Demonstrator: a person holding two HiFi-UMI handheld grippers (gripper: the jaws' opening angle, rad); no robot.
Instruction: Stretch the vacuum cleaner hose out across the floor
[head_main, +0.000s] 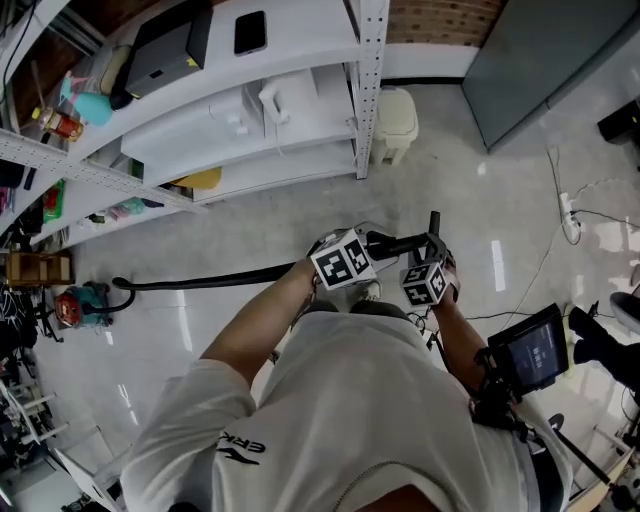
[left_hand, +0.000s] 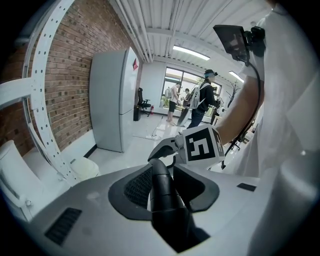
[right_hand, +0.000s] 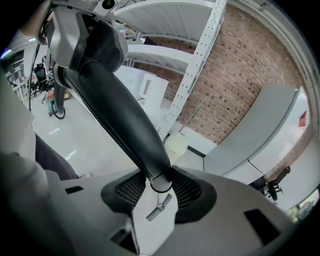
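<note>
Jaws of left gripper (left_hand: 163, 181) and right gripper (right_hand: 160, 186) both clamped on black hose (head_main: 200, 281), close together

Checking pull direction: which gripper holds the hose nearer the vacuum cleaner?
The left gripper; from it the hose trails to the vacuum cleaner, while the right gripper grips beyond.

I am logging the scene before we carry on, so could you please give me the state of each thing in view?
vacuum hose: mostly straight along the floor, near end lifted.
left gripper: shut on the hose's rigid end.
right gripper: shut on the same rigid end.
vacuum cleaner: on the floor by the shelving, hose leading to it.
bin: lid closed.
tablet: screen lit.
</note>
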